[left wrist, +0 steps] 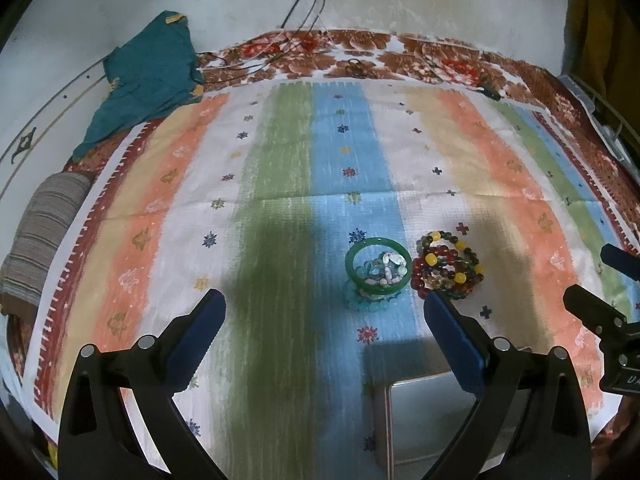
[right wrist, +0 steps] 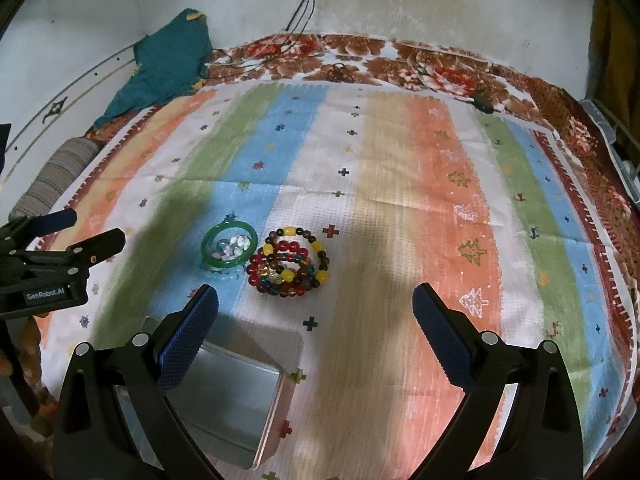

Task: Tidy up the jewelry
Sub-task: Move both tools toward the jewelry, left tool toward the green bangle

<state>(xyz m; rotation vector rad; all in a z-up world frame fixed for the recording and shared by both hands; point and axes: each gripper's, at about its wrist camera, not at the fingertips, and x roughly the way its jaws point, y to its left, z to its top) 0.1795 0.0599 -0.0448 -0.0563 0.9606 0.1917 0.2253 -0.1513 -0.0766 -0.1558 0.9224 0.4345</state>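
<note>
A green bangle (left wrist: 378,266) rests on a light blue bead bracelet (left wrist: 368,305) with pale stone beads (left wrist: 386,270) inside its ring. Beside it on the right lies a pile of red, yellow and dark bead bracelets (left wrist: 448,270). A shallow metal tin (left wrist: 424,420) sits nearer to me. My left gripper (left wrist: 324,320) is open and empty, just short of the jewelry. My right gripper (right wrist: 316,312) is open and empty above the tin (right wrist: 236,396), with the bangle (right wrist: 229,246) and the bead pile (right wrist: 290,264) ahead. Each gripper shows at the edge of the other view (left wrist: 600,280), (right wrist: 84,232).
A striped cloth (left wrist: 280,208) covers a floral bedspread (left wrist: 400,56). A teal garment (left wrist: 148,76) lies at the far left, a striped bolster (left wrist: 44,236) at the left edge. Thin cords (left wrist: 304,4) hang on the back wall. A small dark object (left wrist: 492,92) lies far right.
</note>
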